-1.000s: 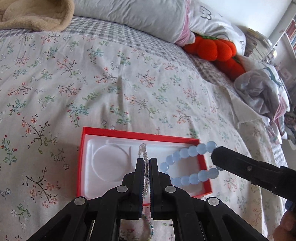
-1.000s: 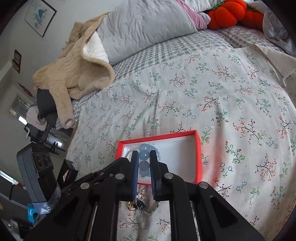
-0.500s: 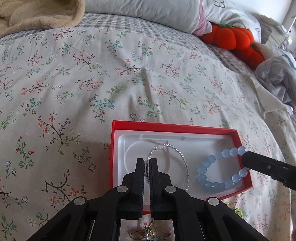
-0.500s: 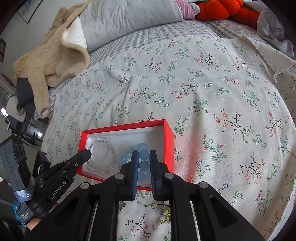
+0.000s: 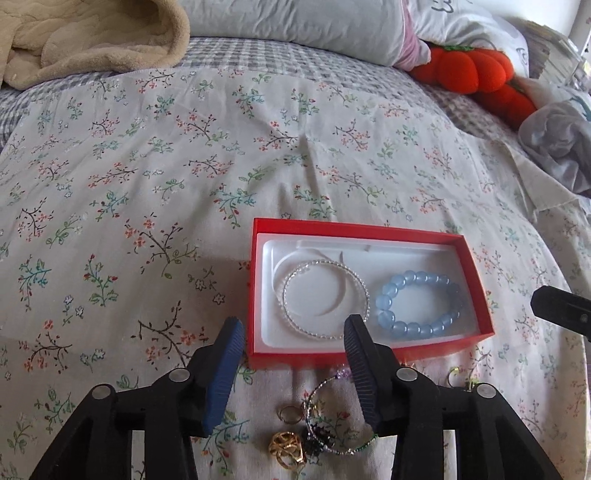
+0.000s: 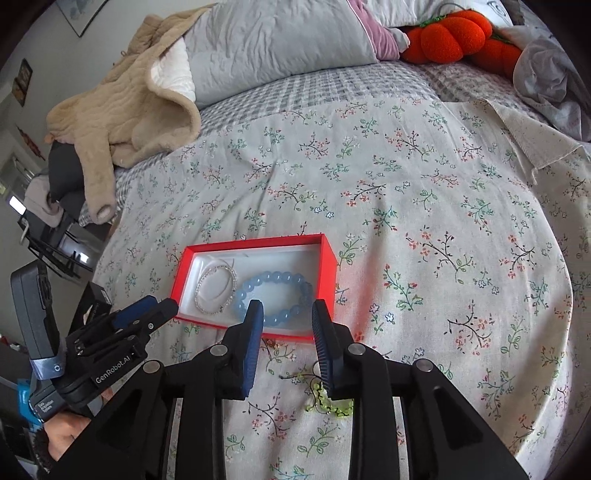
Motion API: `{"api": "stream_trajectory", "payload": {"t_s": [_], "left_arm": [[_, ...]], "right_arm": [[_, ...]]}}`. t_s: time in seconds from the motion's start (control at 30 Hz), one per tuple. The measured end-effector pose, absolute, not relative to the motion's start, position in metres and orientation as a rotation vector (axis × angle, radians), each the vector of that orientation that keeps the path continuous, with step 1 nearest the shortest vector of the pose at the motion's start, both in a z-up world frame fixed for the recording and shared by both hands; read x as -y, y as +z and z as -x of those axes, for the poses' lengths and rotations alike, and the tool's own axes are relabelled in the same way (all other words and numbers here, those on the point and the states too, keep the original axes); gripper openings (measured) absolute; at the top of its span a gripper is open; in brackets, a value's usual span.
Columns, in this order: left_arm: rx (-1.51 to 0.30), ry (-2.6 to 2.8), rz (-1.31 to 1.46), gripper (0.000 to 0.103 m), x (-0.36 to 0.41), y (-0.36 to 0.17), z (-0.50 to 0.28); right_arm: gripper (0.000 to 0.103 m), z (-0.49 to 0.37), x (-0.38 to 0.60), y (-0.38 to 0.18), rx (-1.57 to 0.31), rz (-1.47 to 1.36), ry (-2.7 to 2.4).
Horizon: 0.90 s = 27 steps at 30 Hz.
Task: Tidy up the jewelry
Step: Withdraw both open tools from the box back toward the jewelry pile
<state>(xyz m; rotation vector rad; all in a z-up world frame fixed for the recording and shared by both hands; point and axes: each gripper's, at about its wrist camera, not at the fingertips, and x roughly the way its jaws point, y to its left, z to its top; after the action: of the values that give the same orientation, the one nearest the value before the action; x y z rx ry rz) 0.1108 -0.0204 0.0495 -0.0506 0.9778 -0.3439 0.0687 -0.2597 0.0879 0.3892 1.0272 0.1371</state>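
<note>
A red box (image 5: 354, 228) with a white liner lies on the floral bedspread; it also shows in the right wrist view (image 6: 328, 258). Inside lie a clear crystal bracelet (image 5: 325, 303) on the left and a blue bead bracelet (image 5: 417, 304) on the right, also seen in the right wrist view as the crystal bracelet (image 6: 216, 284) and blue bracelet (image 6: 275, 295). My left gripper (image 5: 293, 328) is open and empty just in front of the box. My right gripper (image 6: 288, 308) is open and empty over the box's near edge.
Loose jewelry lies in front of the box: a gold ring (image 5: 288, 448), a beaded hoop with dark beads (image 5: 328, 424) and a yellow-green chain (image 6: 327, 402). Pillows (image 5: 295, 26), a beige blanket (image 5: 85, 37) and an orange plush (image 5: 465, 70) lie at the bed's far end.
Both grippers opened and let go: the crystal bracelet and the blue bracelet now lie flat in the box. Both grippers pulled back toward the near side.
</note>
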Motion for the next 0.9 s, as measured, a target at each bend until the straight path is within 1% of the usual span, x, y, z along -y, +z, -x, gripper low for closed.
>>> {"api": "stream_trajectory", "payload": {"t_s": [0.03, 0.1, 0.13, 0.17, 0.2, 0.23, 0.3, 0.63, 0.9], "left_arm": [[-0.98, -0.341, 0.049, 0.059, 0.02, 0.05, -0.108], [-0.975, -0.333, 0.042, 0.073, 0.019, 0.052, -0.1], [-0.969, -0.323, 0.037, 0.076, 0.019, 0.053, -0.096], [-0.961, -0.312, 0.029, 0.081, 0.018, 0.053, -0.092], [-0.95, -0.305, 0.026, 0.083, 0.016, 0.054, -0.087], [-0.942, -0.295, 0.023, 0.084, 0.015, 0.054, -0.083], [-0.945, -0.27, 0.018, 0.091, 0.012, 0.052, -0.076], [-0.987, -0.243, 0.002, 0.092, 0.0, 0.027, -0.043], [-0.945, -0.298, 0.062, 0.092, -0.006, 0.009, -0.021]], "right_arm": [[0.035, -0.065, 0.26, 0.089, -1.029, -0.384, 0.14], [0.045, -0.055, 0.262, 0.089, -1.032, -0.374, 0.14], [0.048, -0.052, 0.262, 0.088, -1.036, -0.372, 0.14], [0.055, -0.048, 0.263, 0.087, -1.04, -0.373, 0.139], [0.059, -0.044, 0.265, 0.085, -1.044, -0.376, 0.135], [0.059, -0.041, 0.266, 0.083, -1.049, -0.377, 0.13], [0.061, -0.035, 0.268, 0.08, -1.06, -0.368, 0.116], [0.066, -0.005, 0.266, 0.066, -1.131, -0.335, 0.099], [0.067, 0.009, 0.259, 0.057, -1.15, -0.303, 0.089]]}}
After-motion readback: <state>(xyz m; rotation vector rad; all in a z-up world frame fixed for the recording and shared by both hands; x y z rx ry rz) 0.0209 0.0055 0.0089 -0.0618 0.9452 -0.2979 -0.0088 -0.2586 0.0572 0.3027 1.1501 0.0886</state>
